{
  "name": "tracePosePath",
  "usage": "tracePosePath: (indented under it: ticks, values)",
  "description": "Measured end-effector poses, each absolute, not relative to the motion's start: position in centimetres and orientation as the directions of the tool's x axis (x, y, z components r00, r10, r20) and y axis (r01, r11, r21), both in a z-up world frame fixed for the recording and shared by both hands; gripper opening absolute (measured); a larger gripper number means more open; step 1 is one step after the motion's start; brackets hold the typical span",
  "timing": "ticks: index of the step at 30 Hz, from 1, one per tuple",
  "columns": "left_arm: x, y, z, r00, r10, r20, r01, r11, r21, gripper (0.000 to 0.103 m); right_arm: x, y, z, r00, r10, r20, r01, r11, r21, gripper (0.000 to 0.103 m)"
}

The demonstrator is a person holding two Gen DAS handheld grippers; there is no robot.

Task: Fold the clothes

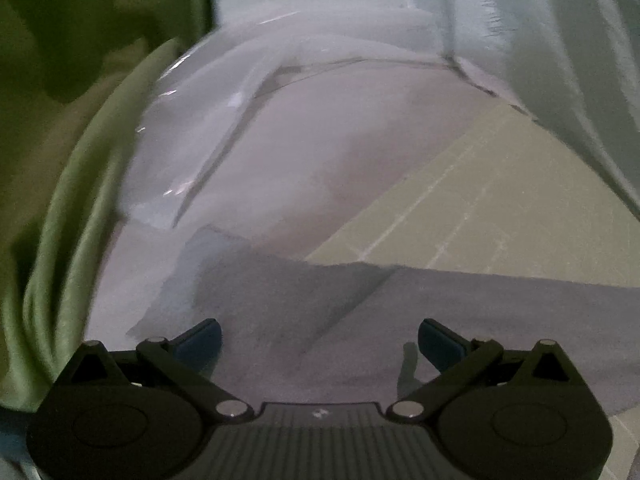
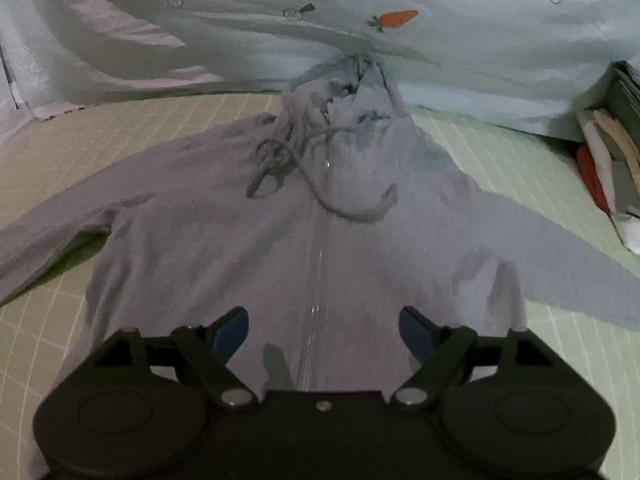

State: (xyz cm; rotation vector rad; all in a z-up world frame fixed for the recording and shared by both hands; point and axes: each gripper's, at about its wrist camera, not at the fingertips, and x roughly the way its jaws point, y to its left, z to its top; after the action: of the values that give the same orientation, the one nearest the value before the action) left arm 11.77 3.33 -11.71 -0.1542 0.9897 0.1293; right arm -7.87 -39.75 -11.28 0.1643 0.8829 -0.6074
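A grey zip-up hoodie lies face up on a pale green gridded mat. Its long axis runs along the zipper, with the hood at the far end, bunched against a light blue carrot-print sheet. The drawstrings lie in a tangle just below the hood. Both sleeves spread outward from the hoodie's body; the ends of both are cut off by the frame.

The right gripper hangs over the hoodie's lower front, straddling the zipper, its jaws spread wide with nothing pinched. The left gripper hangs over grey cloth of the hoodie near one edge, jaws likewise spread and empty.

Bare mat lies open on both sides of the hoodie. A stack of folded items sits at the mat's edge beyond one sleeve. In the left wrist view, green fabric and clear plastic lie beyond the hoodie's edge, blurred and hard to identify.
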Motion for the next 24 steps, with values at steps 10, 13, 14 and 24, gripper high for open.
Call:
tracePosePath:
  ticks: [10,13,14,24]
  values:
    - [12.4,2.2,-11.5,0.558,0.087,-0.826,-0.117,0.993,0.025,0.012,-10.4,-38.6,-11.2,0.458,-0.453,-0.765,0.609,0.787,-0.1,0.083]
    - [12.1,2.5,-10.4,0.568,0.025,-0.822,-0.108,0.993,-0.044,0.004,-11.2,-38.7,-11.1,0.463,-0.449,-0.764,0.618,0.781,-0.085,0.083]
    - [11.9,2.2,-10.0,0.576,0.014,-0.818,-0.097,0.994,-0.051,0.004,-11.5,-38.8,-11.0,0.467,-0.447,-0.763,0.619,0.781,-0.079,0.083]
    - [8.5,-7.4,-6.7,0.627,-0.126,-0.768,0.039,0.991,-0.131,0.003,-15.9,-42.3,-9.9,0.48,-0.476,-0.737,0.631,0.771,-0.087,0.083]
